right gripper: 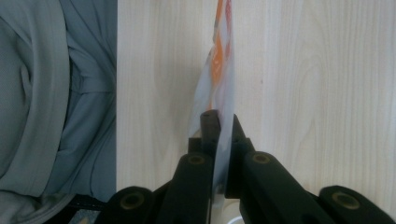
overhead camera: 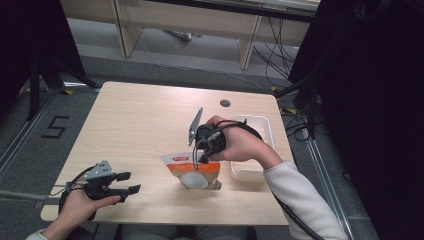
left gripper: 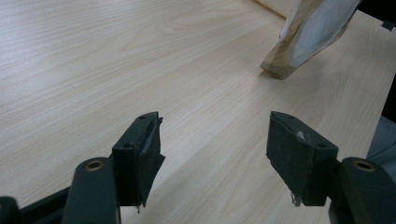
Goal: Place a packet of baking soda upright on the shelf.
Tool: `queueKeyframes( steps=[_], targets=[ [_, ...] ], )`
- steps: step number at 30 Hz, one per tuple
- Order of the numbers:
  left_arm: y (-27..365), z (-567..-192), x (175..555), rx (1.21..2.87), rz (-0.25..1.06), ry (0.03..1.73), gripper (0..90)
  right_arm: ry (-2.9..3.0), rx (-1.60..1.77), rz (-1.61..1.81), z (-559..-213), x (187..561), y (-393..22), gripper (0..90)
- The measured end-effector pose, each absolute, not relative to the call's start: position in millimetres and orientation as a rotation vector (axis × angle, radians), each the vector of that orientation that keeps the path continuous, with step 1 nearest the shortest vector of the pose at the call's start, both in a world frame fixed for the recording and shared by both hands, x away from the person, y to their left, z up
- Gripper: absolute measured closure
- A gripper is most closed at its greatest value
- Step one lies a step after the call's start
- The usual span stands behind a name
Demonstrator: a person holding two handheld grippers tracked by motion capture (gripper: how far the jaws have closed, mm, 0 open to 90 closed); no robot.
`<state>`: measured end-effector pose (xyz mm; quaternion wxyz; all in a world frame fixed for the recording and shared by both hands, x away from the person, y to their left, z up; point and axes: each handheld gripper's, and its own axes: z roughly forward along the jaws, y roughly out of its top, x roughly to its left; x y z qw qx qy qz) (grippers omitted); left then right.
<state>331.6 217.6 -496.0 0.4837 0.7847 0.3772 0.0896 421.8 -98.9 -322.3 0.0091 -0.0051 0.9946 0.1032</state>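
Pouch (overhead camera: 192,172), orange and white: held upright at the table's (overhead camera: 145,125) near edge, top edge clamped by the right gripper (right gripper: 219,135). Left gripper (left gripper: 212,154): jaws apart, nothing between, held low over the near left corner. White tray (overhead camera: 265,131): set just right of the pouch.

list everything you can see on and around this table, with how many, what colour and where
Light wooden table: one, pale wood, centre.
Orange and white plastic pouch: one, near the front edge, pinched at its top by the right gripper.
White rectangular plastic tray: one, right side of the table.
Round grey cable port: one, far edge of the table.
Black cables: several, on the floor beyond the table.
Left gripper: one, black, front left, jaws open and holding nothing.
Right gripper: one, black, above the pouch, jaws shut on it.
Right hand: one, white sleeve.
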Motion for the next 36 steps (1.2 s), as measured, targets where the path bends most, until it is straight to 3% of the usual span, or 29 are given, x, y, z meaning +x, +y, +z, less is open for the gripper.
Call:
queueKeyframes(
  steps=[36],
  targets=[
    [217.6,-496.1,331.8,1.909,0.215,0.922,34.6,3.074,0.06,0.327,-283.2,424.3,-124.6,90.0]
  ],
)
